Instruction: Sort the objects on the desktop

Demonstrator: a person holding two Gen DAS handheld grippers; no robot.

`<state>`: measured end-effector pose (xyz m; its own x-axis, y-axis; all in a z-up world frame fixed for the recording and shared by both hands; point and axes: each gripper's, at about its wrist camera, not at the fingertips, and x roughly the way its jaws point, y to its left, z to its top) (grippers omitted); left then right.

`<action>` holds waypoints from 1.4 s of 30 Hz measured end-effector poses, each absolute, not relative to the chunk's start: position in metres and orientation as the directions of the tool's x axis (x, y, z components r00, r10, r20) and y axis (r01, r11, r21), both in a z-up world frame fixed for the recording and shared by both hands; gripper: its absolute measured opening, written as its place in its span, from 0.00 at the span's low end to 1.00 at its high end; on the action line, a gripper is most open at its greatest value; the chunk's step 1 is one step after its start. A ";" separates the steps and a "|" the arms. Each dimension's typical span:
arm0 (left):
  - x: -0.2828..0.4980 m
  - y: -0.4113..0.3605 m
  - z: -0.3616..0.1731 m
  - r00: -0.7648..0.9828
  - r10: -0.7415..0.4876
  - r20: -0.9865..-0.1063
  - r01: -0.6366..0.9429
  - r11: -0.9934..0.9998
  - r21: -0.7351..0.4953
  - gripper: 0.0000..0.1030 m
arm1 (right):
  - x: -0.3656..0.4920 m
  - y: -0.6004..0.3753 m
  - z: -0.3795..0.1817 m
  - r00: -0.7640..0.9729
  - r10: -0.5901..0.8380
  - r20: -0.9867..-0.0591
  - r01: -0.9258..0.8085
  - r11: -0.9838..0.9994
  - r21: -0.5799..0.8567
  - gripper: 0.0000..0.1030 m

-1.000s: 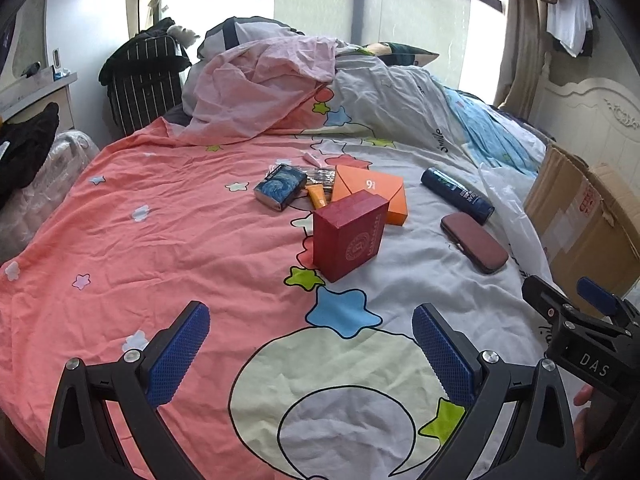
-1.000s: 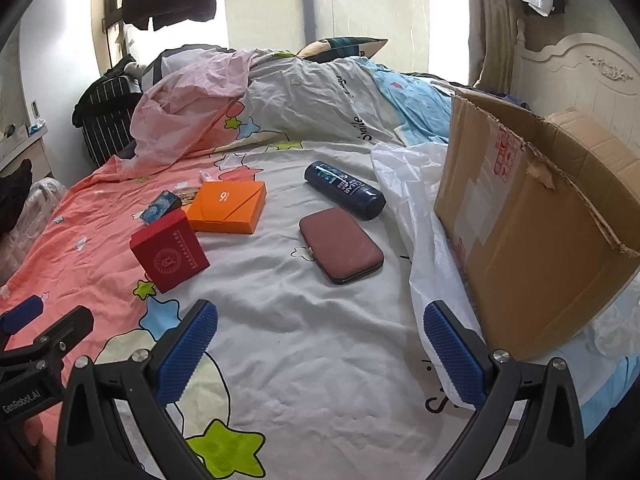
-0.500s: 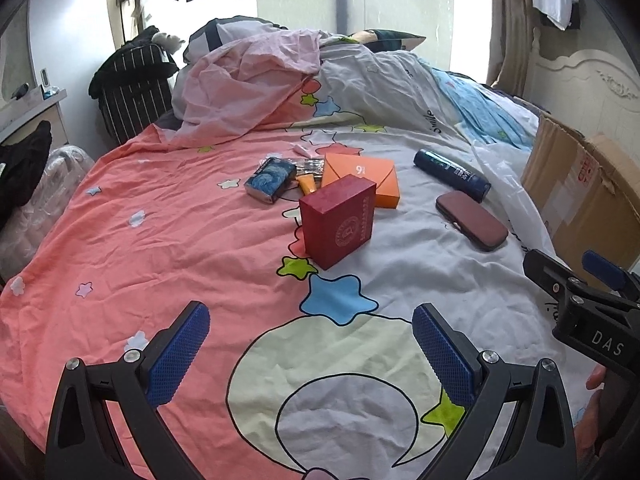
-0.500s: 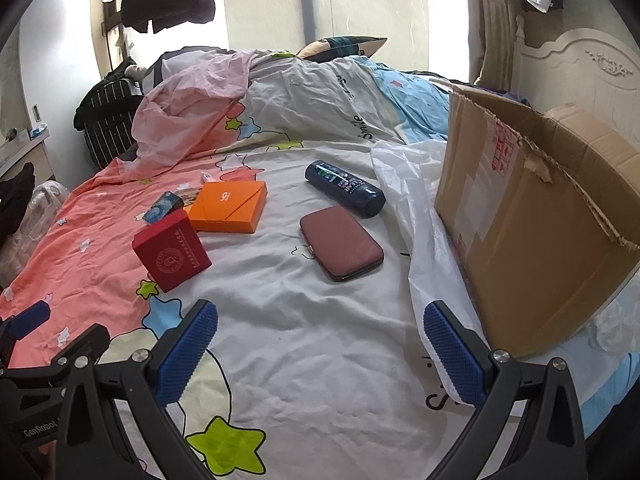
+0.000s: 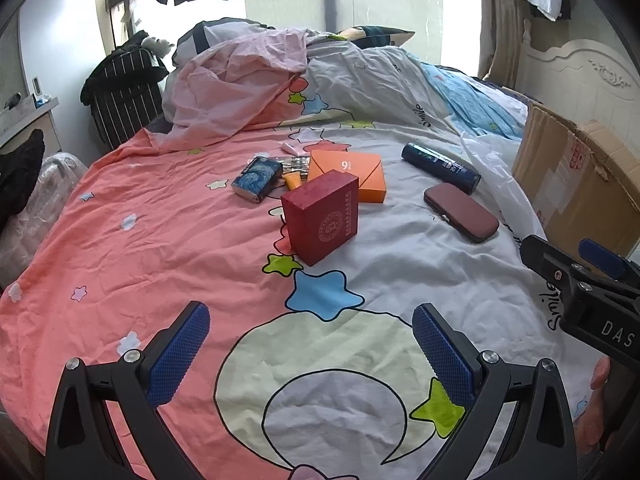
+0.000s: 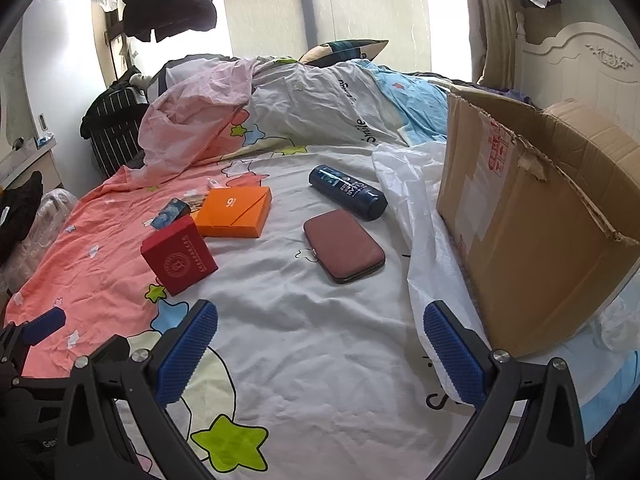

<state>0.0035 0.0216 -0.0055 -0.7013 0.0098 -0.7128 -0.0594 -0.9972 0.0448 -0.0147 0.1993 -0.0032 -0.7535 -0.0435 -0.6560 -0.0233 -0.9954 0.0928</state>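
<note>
Several objects lie on the bedspread: a red box (image 5: 322,216) (image 6: 179,254), an orange box (image 5: 352,175) (image 6: 236,216), a dark blue bottle (image 5: 440,167) (image 6: 347,192), a maroon case (image 5: 461,212) (image 6: 343,246), a blue patterned tin (image 5: 257,178) (image 6: 170,213) and a small orange tube (image 5: 292,180). My left gripper (image 5: 310,350) is open and empty, well short of the red box. My right gripper (image 6: 320,354) is open and empty, short of the maroon case.
An open cardboard box (image 6: 536,208) (image 5: 576,176) stands at the right on a white plastic bag (image 6: 404,200). Crumpled pink and grey bedding (image 5: 248,84) is heaped at the back. A striped bag (image 5: 120,96) stands at the far left. The headboard (image 6: 580,64) is at the right.
Both grippers have drifted slightly. In the left wrist view the objects sit a little lower and left. Both stay open; nothing was picked up.
</note>
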 end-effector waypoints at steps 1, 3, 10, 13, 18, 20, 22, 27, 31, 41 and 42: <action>0.004 0.022 -0.006 -0.701 0.011 -0.713 -0.061 -0.997 0.045 1.00 | -0.015 0.199 -0.003 -0.753 -0.041 -0.657 -0.024 -0.996 0.090 1.00; 0.005 0.021 -0.006 -0.700 0.014 -0.714 -0.062 -0.997 0.040 1.00 | -0.015 0.200 -0.003 -0.752 -0.037 -0.658 -0.026 -0.996 0.086 1.00; 0.003 0.012 -0.008 -0.692 0.010 -0.722 -0.032 -0.999 0.016 1.00 | -0.014 0.197 -0.008 -0.744 -0.030 -0.668 -0.014 -0.998 0.060 1.00; 0.001 0.010 -0.009 -0.686 0.010 -0.727 -0.028 -1.000 0.012 1.00 | -0.013 0.196 -0.009 -0.742 -0.027 -0.670 -0.006 -0.999 0.047 1.00; 0.002 0.011 -0.011 -0.682 0.009 -0.732 -0.032 -0.999 0.017 1.00 | -0.014 0.191 -0.011 -0.725 -0.069 -0.685 0.034 -0.997 0.064 1.00; 0.001 0.013 -0.013 -0.677 0.006 -0.736 -0.036 -0.999 0.024 1.00 | -0.014 0.189 -0.012 -0.721 -0.082 -0.688 0.048 -0.997 0.067 1.00; 0.001 0.014 -0.014 -0.674 -0.001 -0.739 -0.039 -0.999 0.038 1.00 | -0.013 0.184 -0.012 -0.723 -0.073 -0.687 0.054 -0.997 0.049 1.00; 0.000 0.012 -0.015 -0.674 -0.011 -0.738 -0.027 -0.999 0.040 1.00 | -0.012 0.175 -0.011 -0.727 -0.062 -0.684 0.068 -0.998 0.017 1.00; -0.003 0.010 -0.018 -0.669 -0.022 -0.743 -0.019 -0.999 0.047 1.00 | -0.015 0.175 -0.012 -0.708 -0.090 -0.701 0.086 -0.995 0.040 1.00; -0.015 0.020 -0.026 -0.666 -0.130 -0.734 -0.008 -0.983 0.182 1.00 | -0.034 0.190 -0.025 -0.622 -0.270 -0.735 0.117 -0.960 0.253 1.00; -0.017 0.021 -0.027 -0.665 -0.128 -0.736 -0.011 -0.983 0.181 1.00 | -0.037 0.192 -0.027 -0.608 -0.294 -0.738 0.119 -0.952 0.282 1.00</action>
<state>-0.0173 0.0207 -0.0271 -0.6647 -0.1279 -0.7361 -0.0110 -0.9835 0.1808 -0.0372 0.1922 -0.0273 -0.6075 -0.2943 -0.7378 0.1189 -0.9521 0.2818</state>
